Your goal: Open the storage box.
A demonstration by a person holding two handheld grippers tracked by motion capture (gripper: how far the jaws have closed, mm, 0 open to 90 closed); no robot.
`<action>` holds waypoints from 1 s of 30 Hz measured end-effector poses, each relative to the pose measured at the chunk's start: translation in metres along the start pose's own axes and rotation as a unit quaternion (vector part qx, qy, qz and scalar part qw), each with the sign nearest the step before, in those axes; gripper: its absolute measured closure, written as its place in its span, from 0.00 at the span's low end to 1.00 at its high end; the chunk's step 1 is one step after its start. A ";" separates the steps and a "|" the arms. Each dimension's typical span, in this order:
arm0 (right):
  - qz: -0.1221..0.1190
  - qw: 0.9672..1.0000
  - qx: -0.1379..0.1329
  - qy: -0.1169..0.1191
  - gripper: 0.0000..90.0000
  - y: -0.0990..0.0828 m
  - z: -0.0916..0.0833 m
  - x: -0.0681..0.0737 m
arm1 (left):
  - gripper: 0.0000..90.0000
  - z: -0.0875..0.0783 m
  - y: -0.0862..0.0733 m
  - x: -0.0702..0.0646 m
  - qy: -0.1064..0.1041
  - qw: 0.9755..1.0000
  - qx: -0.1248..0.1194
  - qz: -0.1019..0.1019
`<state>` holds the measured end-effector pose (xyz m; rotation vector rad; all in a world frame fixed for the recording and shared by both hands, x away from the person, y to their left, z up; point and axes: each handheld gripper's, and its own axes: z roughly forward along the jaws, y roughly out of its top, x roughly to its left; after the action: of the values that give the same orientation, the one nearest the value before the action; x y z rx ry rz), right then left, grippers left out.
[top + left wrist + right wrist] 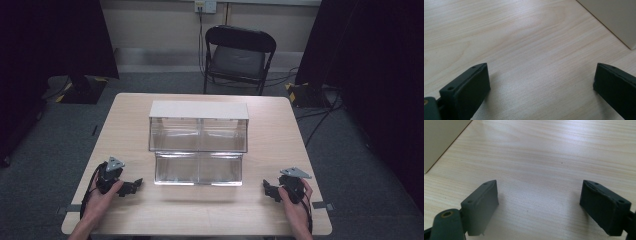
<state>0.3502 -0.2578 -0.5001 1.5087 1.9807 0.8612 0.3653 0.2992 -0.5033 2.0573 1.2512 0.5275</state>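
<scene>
A clear two-tier bin organizer (198, 145) with a pale top stands in the middle of the wooden table (135, 210). Its upper tier has two compartments and so does the lower one; they look empty. My left gripper (131, 187) rests on the table at the front left, held by a hand, pointing right toward the organizer. In the left gripper view it (541, 82) stands open over bare wood. My right gripper (268, 190) rests at the front right, pointing left. In the right gripper view it (539, 202) is open too, nothing between its fingers.
A black folding chair (237, 55) stands beyond the table's far edge. Dark curtains hang at both sides, with stand bases and cables on the grey floor. A pale side of the organizer (614, 17) shows in the left gripper view's corner.
</scene>
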 end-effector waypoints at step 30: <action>-0.001 1.000 0.000 0.003 0.15 0.000 0.000 0.000 | 0.18 -0.024 0.013 -0.027 -0.060 0.996 -0.060 0.018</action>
<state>0.3506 -0.2580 -0.5001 1.5061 1.9865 0.8645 0.3457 0.2794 -0.4773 1.9847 1.0876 0.4759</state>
